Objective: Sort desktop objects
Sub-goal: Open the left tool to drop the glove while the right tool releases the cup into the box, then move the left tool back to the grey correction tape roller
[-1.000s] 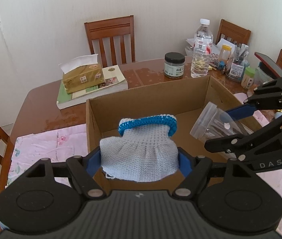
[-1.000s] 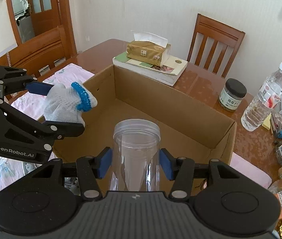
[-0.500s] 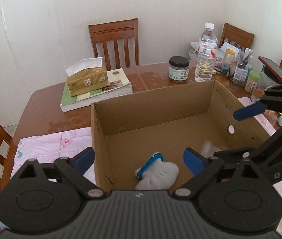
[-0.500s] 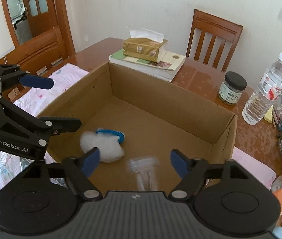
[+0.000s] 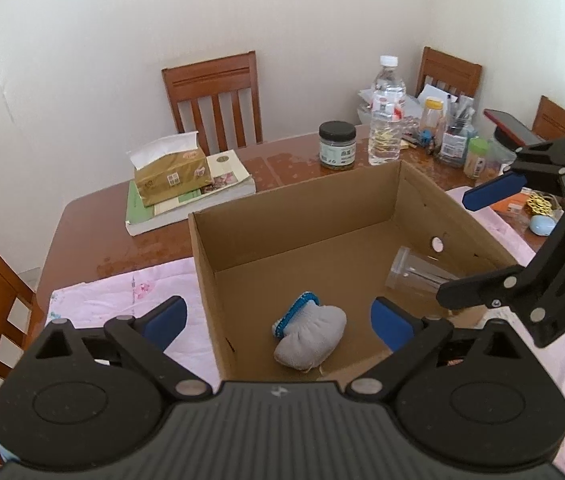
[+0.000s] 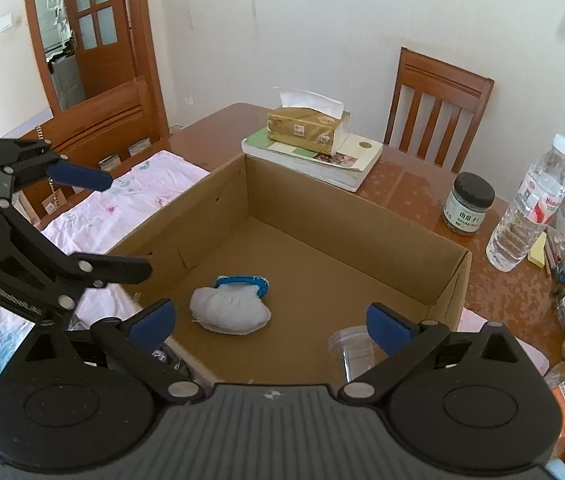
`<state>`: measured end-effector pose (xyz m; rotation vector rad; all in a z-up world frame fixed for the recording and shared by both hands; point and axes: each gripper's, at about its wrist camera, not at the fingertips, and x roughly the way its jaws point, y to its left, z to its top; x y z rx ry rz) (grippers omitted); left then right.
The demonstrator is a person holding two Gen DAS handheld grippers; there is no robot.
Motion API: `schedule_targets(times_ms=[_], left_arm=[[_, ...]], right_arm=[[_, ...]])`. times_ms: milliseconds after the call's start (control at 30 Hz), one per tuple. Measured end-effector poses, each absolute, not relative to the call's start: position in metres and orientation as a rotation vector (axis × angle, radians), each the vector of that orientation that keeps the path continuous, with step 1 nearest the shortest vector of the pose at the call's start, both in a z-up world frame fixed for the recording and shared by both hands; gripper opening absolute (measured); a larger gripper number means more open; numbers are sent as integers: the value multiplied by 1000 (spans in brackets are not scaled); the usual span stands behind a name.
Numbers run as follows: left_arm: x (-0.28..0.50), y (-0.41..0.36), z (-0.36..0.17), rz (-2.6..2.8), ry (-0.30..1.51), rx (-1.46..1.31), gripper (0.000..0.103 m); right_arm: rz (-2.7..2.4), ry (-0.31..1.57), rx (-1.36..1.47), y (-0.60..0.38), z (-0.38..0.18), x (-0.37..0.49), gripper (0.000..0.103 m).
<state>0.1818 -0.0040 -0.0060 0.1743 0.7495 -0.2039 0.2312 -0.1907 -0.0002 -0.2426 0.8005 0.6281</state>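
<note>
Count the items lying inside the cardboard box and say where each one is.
2. The knitted glove lies on the floor of the cardboard box near its front wall; the clear plastic jar lies on its side by the right wall. The front corners are partly hidden by the grippers.

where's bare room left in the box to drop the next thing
The far half of the box floor is bare, from the back wall down to the glove. The near strip holds the glove and the clear jar on its side by the right wall. Both grippers hang open above it.
</note>
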Motion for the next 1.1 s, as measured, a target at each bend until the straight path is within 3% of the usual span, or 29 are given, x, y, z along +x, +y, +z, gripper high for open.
schedule_targets(times_ms=[600,1100], left_arm=[[114,30,-24,-202,759,125,101],[93,45,-74,-123,857,31,101]], right_arm=[[687,680,-296,-211,7,145,103],[590,784,-148,-223,-20,107,103]])
